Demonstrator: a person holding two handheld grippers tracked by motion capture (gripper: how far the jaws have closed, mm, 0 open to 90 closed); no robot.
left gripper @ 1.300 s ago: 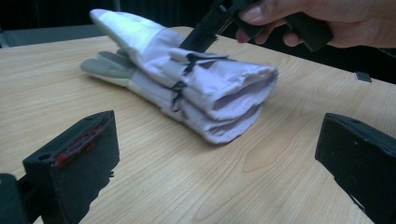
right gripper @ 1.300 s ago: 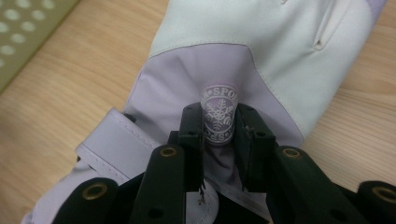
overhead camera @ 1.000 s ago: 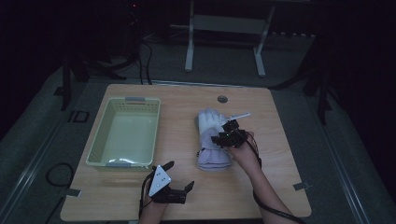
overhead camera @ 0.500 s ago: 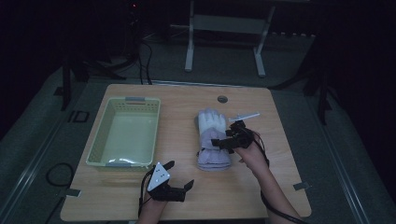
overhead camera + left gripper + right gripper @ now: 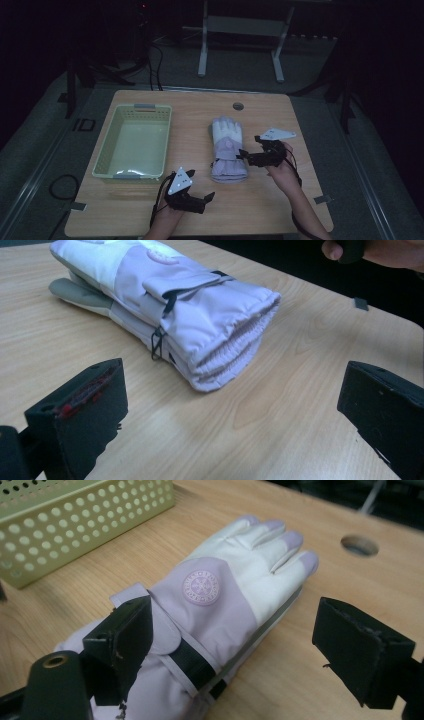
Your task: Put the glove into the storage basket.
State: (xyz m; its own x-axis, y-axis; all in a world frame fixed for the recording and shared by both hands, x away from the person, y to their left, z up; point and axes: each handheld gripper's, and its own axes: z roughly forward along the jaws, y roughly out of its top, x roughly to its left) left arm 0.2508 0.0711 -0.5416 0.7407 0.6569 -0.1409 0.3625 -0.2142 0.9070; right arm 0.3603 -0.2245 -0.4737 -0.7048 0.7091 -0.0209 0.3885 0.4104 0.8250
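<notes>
Gloves [image 5: 228, 150] stacked mid-table, right of the basket [image 5: 134, 142]. Right gripper [image 5: 246, 156] has just been opening, jaws spread beside the cuff, nothing between. Left gripper [image 5: 206, 198] spread, near. Next likely: grab the gloves, move them to the basket.

Black grippers [image 5: 239, 155], blocky black fingers [image 5: 364, 651], grey three-cornered plates, trailing cables.
</notes>
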